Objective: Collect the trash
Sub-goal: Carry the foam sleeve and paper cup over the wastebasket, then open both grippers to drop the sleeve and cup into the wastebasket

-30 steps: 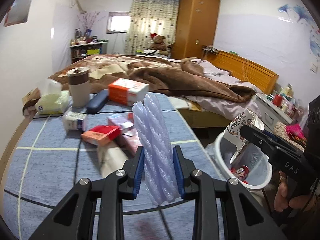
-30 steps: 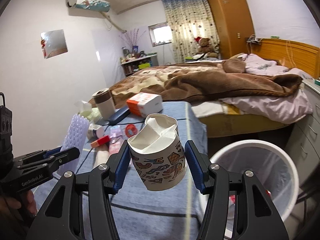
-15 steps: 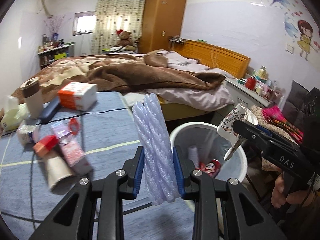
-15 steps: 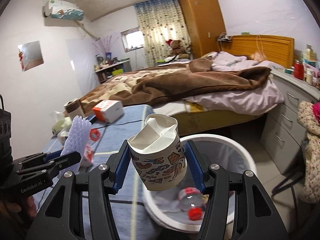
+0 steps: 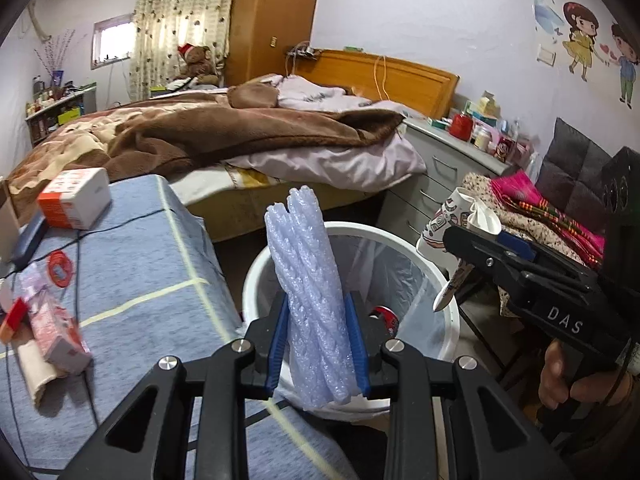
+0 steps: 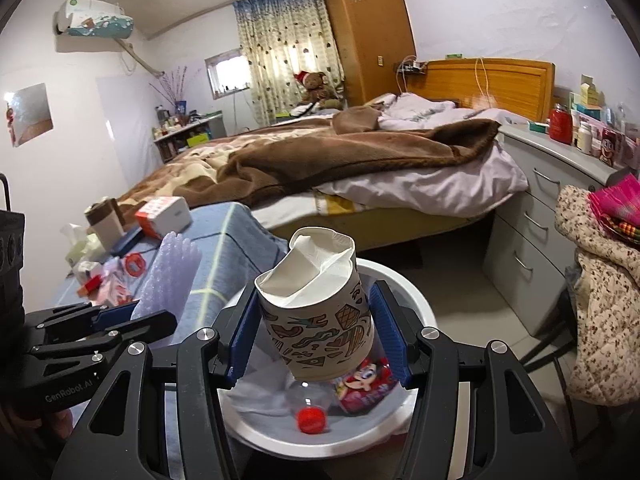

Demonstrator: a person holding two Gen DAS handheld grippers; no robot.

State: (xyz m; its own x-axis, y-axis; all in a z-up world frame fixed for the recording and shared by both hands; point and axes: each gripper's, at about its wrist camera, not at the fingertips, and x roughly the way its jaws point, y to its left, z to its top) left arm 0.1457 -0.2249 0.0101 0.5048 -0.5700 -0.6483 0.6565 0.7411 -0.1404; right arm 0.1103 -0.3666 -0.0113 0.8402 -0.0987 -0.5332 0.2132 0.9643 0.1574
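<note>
Left gripper (image 5: pixel 318 344): jaws pinching a roll of pale blue bubble wrap (image 5: pixel 308 280) on both sides; roll stands upright between the blue pads, its top well above them, held in front of the near rim of the trash bin (image 5: pixel 448 292).

Right gripper (image 6: pixel 318 334): jaws clamped on a crushed paper cup (image 6: pixel 316 312) with cartoon print; cup tilted slightly, its crumpled mouth upward, held directly over the bin opening.

Trash bin: white, round, lined with a clear bag; stands on the floor just beside the tabletop (image 5: pixel 132 264). Contents: a clear plastic bottle with a red cap (image 6: pixel 312 420) and a cartoon-printed wrapper (image 6: pixel 362 386).

Tabletop: blue cloth with pale stripes; carries an orange-and-white box (image 5: pixel 74 198), a pink packet (image 5: pixel 56 330), a roll of red tape (image 5: pixel 60 268).
</note>
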